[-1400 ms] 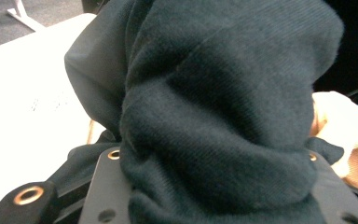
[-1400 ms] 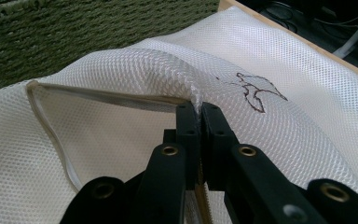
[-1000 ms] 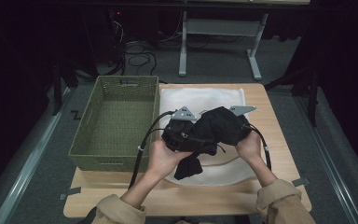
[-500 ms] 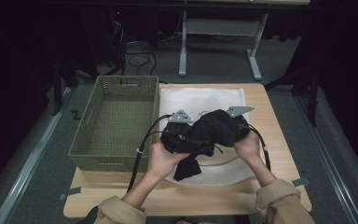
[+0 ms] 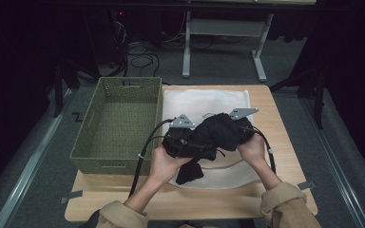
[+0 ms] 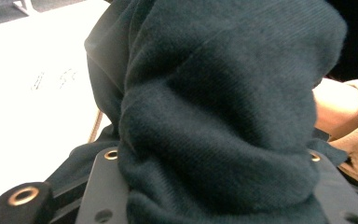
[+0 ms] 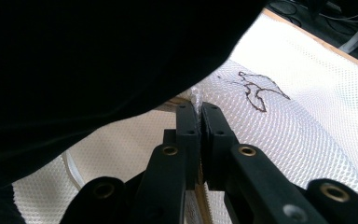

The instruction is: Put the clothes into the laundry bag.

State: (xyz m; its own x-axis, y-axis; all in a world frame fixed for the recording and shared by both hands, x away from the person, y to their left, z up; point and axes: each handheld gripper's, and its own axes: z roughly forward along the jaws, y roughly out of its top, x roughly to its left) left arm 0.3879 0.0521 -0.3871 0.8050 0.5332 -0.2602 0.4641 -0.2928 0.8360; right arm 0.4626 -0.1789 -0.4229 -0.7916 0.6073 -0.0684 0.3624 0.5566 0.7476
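Note:
A bunched black garment (image 5: 214,135) hangs between both hands above a white mesh bag (image 5: 204,102) lying flat on the table. My left gripper (image 5: 183,137) is shut on the garment. In the left gripper view the dark cloth (image 6: 214,116) bulges between the jaws and hides their tips. My right gripper (image 5: 244,133) is at the bundle's right end. In the right gripper view (image 7: 199,109) its jaws are pressed together on a thin edge of the white mesh (image 7: 298,135), with the black cloth (image 7: 98,56) draped above them. A tail of the garment dangles toward the near edge.
An empty green woven basket (image 5: 119,123) stands on the left of the wooden table (image 5: 275,118), against the mesh bag's left side. A thin dark thread (image 7: 256,91) lies on the mesh. Beyond the table's far edge are a desk frame and cables on the floor.
The left gripper and its end of the bundle have shifted slightly left and nearer the person. The right gripper has kept still.

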